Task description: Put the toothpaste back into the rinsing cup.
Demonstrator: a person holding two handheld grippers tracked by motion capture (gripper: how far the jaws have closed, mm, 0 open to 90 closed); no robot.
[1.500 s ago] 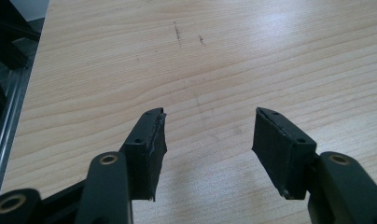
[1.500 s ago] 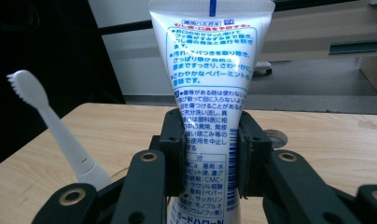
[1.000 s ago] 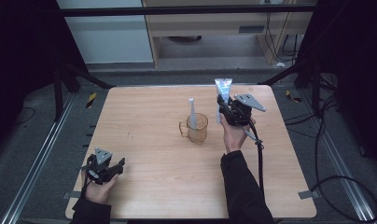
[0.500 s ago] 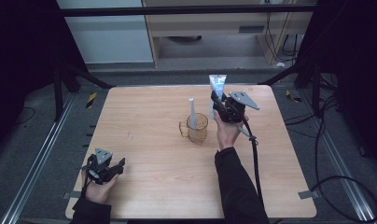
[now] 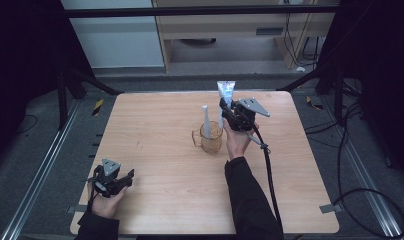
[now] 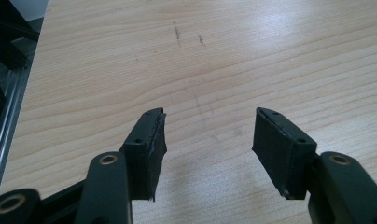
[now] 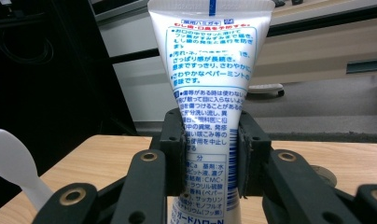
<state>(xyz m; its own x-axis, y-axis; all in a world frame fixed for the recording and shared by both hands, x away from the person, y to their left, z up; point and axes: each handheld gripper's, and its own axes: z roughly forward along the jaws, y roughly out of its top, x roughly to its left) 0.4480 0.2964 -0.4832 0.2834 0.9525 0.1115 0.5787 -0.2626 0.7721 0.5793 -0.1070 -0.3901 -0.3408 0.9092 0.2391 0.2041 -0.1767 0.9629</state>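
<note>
A white toothpaste tube with blue print stands upright, crimped end up, held in my right gripper just right of and above an amber glass mug at the table's middle. In the right gripper view the jaws are shut on the toothpaste tube, and my right gripper pinches its lower half. A white toothbrush stands in the mug, and its handle end shows as the toothbrush at lower left. My left gripper rests open near the table's front left corner, and the left gripper has only bare wood between its fingers.
The wooden table has bare room at left, front and far right. A black cable trails from my right gripper toward the front edge. Dark frame posts, cables and floor surround the table; a pale cabinet stands beyond the far edge.
My right gripper has carried the toothpaste tube leftward, closer to the mug. The left gripper has stayed in place.
</note>
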